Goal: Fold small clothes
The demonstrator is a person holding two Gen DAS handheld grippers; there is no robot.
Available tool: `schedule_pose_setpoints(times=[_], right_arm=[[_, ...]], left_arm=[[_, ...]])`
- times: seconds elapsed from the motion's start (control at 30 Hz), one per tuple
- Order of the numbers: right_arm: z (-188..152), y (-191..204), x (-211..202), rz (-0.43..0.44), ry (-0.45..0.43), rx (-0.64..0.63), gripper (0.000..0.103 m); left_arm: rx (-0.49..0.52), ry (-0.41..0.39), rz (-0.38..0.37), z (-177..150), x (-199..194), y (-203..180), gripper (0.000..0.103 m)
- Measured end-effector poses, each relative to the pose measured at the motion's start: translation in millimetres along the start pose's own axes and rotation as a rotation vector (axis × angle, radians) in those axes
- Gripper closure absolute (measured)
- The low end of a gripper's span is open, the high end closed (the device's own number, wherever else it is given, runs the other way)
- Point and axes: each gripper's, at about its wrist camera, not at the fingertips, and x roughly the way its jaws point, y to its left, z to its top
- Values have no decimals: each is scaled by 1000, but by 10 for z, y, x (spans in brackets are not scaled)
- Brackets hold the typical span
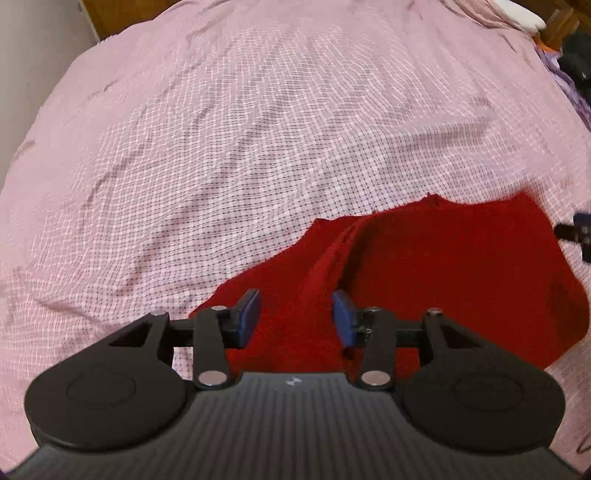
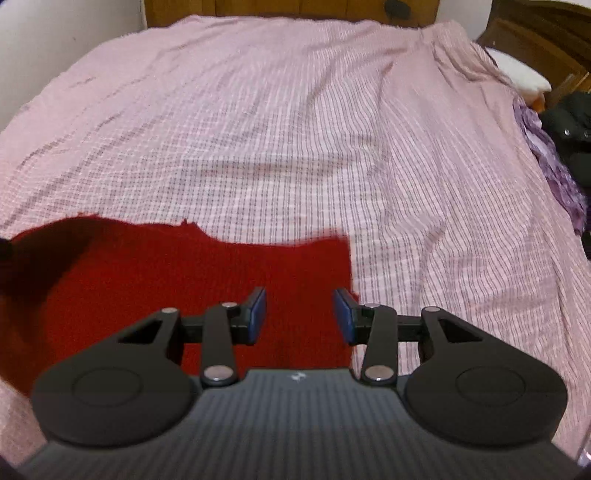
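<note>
A red knitted garment (image 1: pixel 436 266) lies on the pink checked bedspread (image 1: pixel 240 147). In the left wrist view a raised fold runs up its middle. My left gripper (image 1: pixel 295 319) is open and empty, hovering over the garment's left part. In the right wrist view the same red garment (image 2: pixel 184 273) lies flat. My right gripper (image 2: pixel 299 315) is open and empty over the garment's right edge. The right gripper's tip (image 1: pixel 576 232) shows at the right border of the left wrist view.
The bedspread (image 2: pixel 332 147) covers the whole bed, with wrinkles. A wooden headboard (image 2: pixel 295 7) runs along the far edge. A purple cloth (image 2: pixel 546 155) and dark items (image 2: pixel 572 129) lie at the right side, with a white pillow (image 2: pixel 517 70) beyond.
</note>
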Motion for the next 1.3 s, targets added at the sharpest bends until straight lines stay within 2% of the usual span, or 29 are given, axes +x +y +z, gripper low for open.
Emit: schedule_pose_setpoints(times=[0.33,0.47,0.6,0.67,0.77,0.87,1.1,1.3], right_arm=[[-178,113,-9,-1,149,28,61],[-262,237,16,-5,186,16,61],[-335,345,70,-9,222,21,61],[-363,384,94,-17,226,19,61],[-399,436,131,-40,225,8,61],[-418,444,153,-49,226,12,60],[-421,441,161,-55,229,20,59],[-424,440,160,-60,231,31,59]], left_arm=[[-90,29,-5,-296,-282,386,51],[-57,69,-19,-490,-278,469,51],[-10,85,-39,-581,-39,485,51],[-15,92,-32,-615,179,522,51],[-30,121,19,-619,511,574,51],[-64,129,33,-580,673,661,51],[-146,110,39,-460,654,786,51],[-152,102,49,-418,571,801,51]])
